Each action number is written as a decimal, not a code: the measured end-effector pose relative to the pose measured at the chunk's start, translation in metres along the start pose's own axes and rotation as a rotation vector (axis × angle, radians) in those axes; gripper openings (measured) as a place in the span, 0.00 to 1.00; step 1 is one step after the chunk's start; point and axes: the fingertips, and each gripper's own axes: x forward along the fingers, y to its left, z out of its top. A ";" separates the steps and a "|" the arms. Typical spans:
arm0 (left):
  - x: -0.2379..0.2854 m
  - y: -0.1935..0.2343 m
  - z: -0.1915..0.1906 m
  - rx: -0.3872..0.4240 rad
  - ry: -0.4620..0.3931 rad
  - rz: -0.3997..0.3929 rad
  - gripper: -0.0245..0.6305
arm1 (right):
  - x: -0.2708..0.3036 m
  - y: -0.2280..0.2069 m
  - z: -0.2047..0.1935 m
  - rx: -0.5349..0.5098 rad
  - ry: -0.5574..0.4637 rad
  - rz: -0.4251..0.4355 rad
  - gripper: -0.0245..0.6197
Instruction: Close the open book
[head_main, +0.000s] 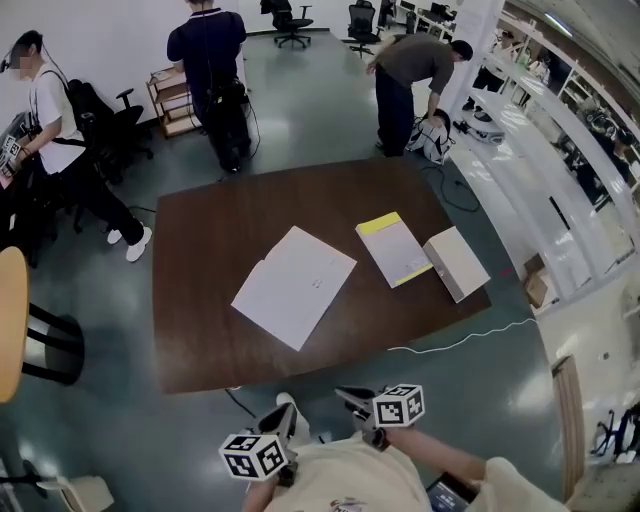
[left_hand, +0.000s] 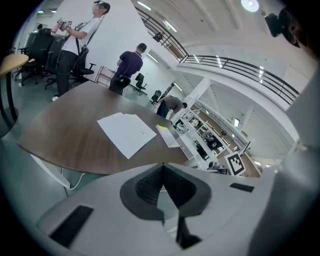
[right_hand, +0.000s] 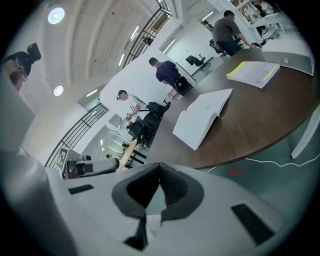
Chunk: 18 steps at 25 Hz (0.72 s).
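On the brown desk (head_main: 200, 320), near its middle, the open book (head_main: 293, 286) is lying flat. The left gripper (left_hand: 162, 166) and right gripper (right_hand: 159, 166) are hanging short of the desk's near edge, jaws closed and empty. The approach seems to be in hand; next, one cover is needing to be lifted and folded over.

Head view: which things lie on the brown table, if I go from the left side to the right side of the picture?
open book → yellow-and-white booklet → beige box
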 end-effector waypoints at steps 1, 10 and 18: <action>0.000 0.009 0.012 -0.007 -0.002 -0.001 0.05 | 0.009 -0.002 0.005 0.014 -0.001 -0.012 0.05; 0.029 0.078 0.067 -0.006 0.066 -0.035 0.05 | 0.078 -0.021 0.042 0.181 -0.028 -0.059 0.05; 0.076 0.101 0.080 -0.028 0.099 -0.017 0.05 | 0.114 -0.087 0.057 0.349 0.001 -0.128 0.23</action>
